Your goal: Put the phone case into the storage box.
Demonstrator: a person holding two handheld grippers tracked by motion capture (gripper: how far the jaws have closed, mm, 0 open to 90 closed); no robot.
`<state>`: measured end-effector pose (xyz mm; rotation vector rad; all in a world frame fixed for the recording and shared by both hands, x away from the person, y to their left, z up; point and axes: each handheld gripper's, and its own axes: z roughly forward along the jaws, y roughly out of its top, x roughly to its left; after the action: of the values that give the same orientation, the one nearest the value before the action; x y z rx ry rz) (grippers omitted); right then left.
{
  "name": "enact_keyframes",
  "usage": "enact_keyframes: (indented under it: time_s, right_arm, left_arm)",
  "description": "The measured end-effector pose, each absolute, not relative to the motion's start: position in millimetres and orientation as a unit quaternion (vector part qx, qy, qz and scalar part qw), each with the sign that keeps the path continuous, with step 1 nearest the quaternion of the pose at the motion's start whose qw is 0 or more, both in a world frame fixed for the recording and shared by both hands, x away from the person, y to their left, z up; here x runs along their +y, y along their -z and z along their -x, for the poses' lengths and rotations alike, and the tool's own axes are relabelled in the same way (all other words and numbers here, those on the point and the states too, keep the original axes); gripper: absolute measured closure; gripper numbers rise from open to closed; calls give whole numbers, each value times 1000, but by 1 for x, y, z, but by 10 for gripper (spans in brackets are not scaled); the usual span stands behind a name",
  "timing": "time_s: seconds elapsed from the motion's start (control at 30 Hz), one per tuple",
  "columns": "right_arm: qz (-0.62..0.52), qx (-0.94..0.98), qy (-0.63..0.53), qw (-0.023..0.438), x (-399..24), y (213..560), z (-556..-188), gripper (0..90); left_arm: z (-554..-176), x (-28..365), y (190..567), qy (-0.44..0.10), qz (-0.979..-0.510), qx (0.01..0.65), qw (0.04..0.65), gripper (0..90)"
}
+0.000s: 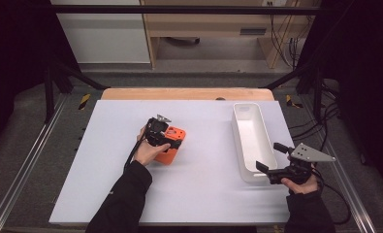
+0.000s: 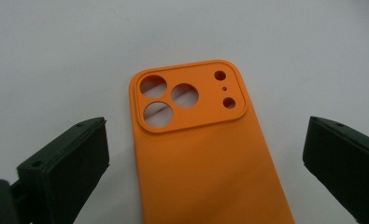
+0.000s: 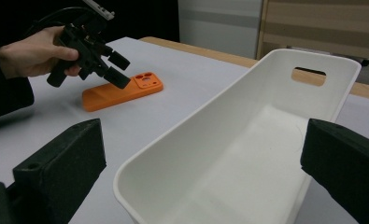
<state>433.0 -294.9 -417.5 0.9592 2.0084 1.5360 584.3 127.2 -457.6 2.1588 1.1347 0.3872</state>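
Hovering directly over the orange phone case (image 2: 205, 154), the left claw (image 1: 166, 132) has its jaws spread wide, one on each side of the case, with nothing gripped and clear gaps between pads and case edges. The case lies flat on the white table (image 1: 106, 160), back side up, camera cut-outs facing upward and pointing away from the person. This orientation presents the two long edges to the jaws, which appears to be the reason for the straddling approach: closing the jaws would pinch the case across its width.

The person's left hand (image 3: 30, 56) holds the claw body tilted downward toward the case, as the right gripper view shows from the side. In that view the jaw tips sit just above the camera end of the case, not yet touching it.

The right claw (image 1: 274, 165) is also wide open and holds nothing. It is positioned at the near end of the white bin (image 1: 262, 127), with its jaws standing to either side of the bin's near wall. Judged from this placement, it is ready to steady the bin.

The bin is a long, narrow white container with a handle slot in its far wall. Its interior is bare. It stands well apart from the case, toward the right side of the table.
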Motion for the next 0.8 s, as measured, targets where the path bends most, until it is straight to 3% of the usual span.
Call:
enact_keyframes:
  time_s: [0.8]
  right_arm:
    - [-346,725,-554,217,-295,417,-433,4]
  left_arm:
    - [-581,127,474,-147,-830,436,316,10]
